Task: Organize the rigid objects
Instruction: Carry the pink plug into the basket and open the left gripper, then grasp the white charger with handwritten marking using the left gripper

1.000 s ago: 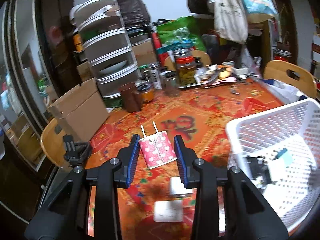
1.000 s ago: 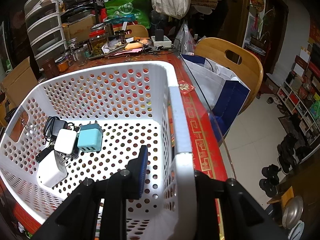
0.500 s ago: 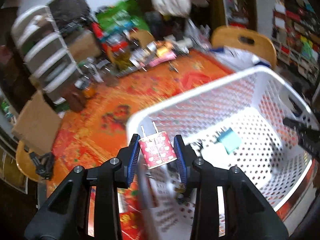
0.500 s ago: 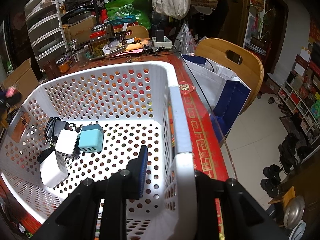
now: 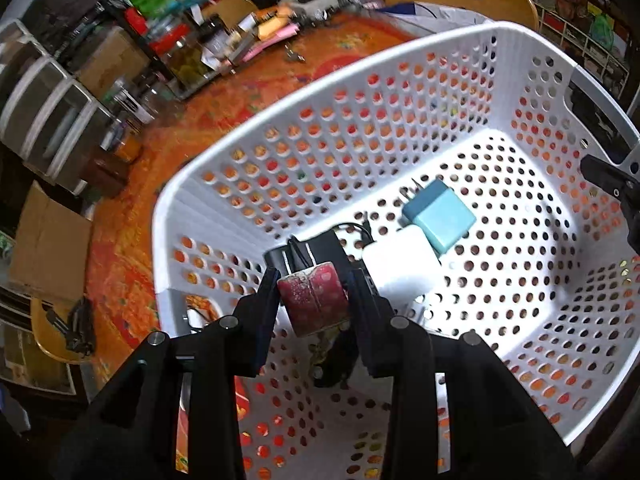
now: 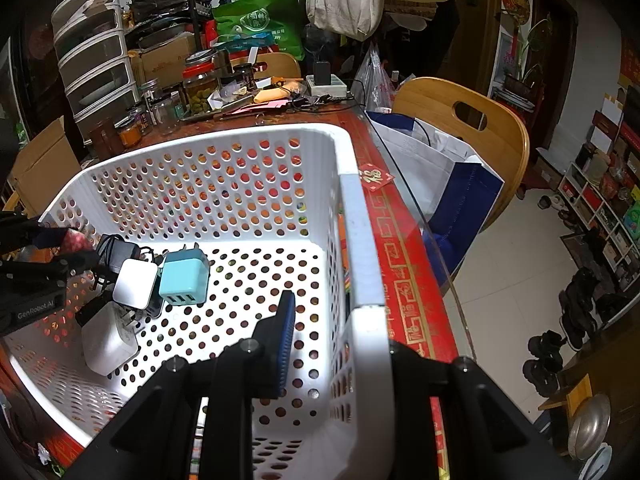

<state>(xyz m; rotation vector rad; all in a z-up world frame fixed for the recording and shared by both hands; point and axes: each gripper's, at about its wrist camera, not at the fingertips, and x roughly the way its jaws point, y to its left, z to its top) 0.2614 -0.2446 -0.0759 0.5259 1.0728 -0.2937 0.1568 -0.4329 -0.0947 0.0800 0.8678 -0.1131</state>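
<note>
My left gripper [image 5: 314,280] is shut on a red plug charger with a heart pattern [image 5: 314,304] and holds it inside the white perforated basket [image 5: 400,46], just above the chargers lying there. Those are a teal charger [image 5: 440,216], a white charger [image 5: 400,268] and a black charger with a cable [image 5: 304,252]. In the right wrist view my right gripper [image 6: 340,324] is shut on the basket's near wall [image 6: 352,184]; its blue pad [image 6: 285,340] is inside, the outer finger is hidden. There the left gripper [image 6: 60,248] enters from the left over the teal charger [image 6: 184,276].
The basket stands on an orange-red tablecloth [image 5: 132,200] by the table's glass edge [image 6: 404,208]. Jars [image 6: 200,92], plastic drawers [image 6: 92,64] and a cardboard box [image 5: 48,240] crowd the far side. A wooden chair [image 6: 472,120] with a white-and-blue bag [image 6: 440,168] stands at the right.
My left gripper has carried the red charger from above the tablecloth over the basket's rim and down into it, tilting downward. The right gripper has kept its hold on the wall.
</note>
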